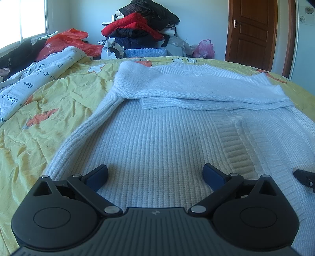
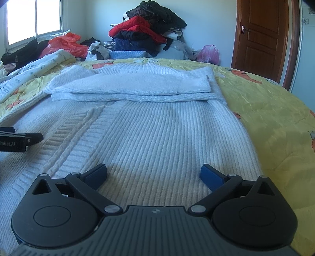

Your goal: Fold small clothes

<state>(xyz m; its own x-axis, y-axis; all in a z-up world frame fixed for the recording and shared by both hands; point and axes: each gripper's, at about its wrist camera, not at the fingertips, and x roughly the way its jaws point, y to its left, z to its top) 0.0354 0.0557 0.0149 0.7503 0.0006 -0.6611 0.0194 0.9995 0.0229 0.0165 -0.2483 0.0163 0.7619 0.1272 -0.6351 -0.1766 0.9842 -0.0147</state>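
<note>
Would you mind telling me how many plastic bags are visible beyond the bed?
2: a red plastic bag near the window at left, and a pink plastic bag beside the door; others may hide in the clothes pile.

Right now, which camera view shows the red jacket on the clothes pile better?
The left wrist view shows it slightly better: the red jacket spreads wider there, with its lower fold visible toward the right of the pile. In the right wrist view the red jacket is also clear but more bunched under the black clothes.

sweater (image 1: 157,137) on bed (image 1: 49,110), sleeves folded across.
</note>
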